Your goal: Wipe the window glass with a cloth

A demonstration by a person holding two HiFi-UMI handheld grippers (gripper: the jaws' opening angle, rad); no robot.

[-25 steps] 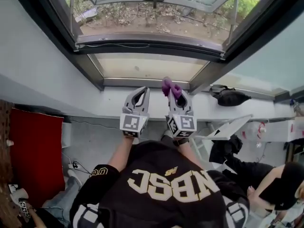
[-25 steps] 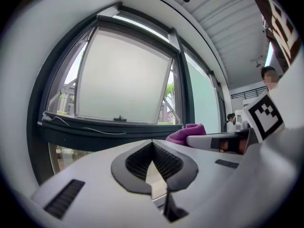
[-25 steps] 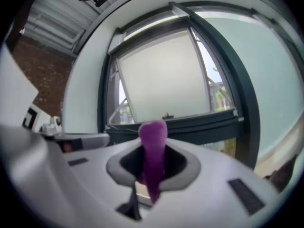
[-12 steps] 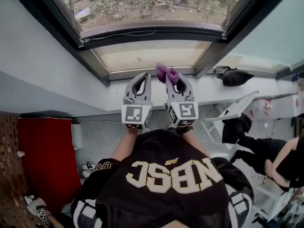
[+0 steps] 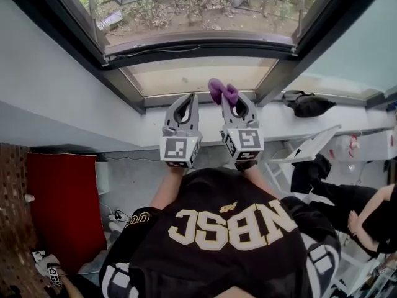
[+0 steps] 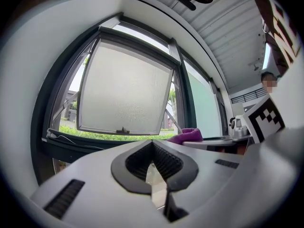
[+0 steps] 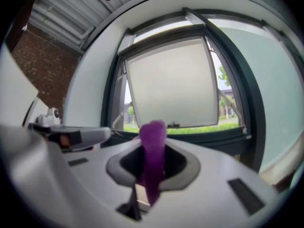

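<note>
A purple cloth [image 5: 222, 92] sticks out of my right gripper [image 5: 235, 104], which is shut on it; in the right gripper view the cloth [image 7: 153, 151] stands up between the closed jaws. My left gripper [image 5: 184, 105] is beside it, shut and holding nothing [image 6: 153, 152]. Both point at the window, whose frosted pane [image 7: 175, 83] swings open outward on a dark frame [image 5: 198, 46]. A lower fixed pane [image 5: 192, 74] lies just beyond the gripper tips. The grippers are short of the glass, not touching it.
A white sill [image 5: 142, 129] runs under the window with a black bag [image 5: 307, 104] on it at the right. A red panel [image 5: 56, 197] stands at the lower left. A seated person [image 5: 366, 219] is at the far right. Grass lies outside [image 6: 109, 136].
Both grippers have risen slightly toward the window, still side by side. The cloth stays clamped in the right gripper. More grass shows below the open pane.
</note>
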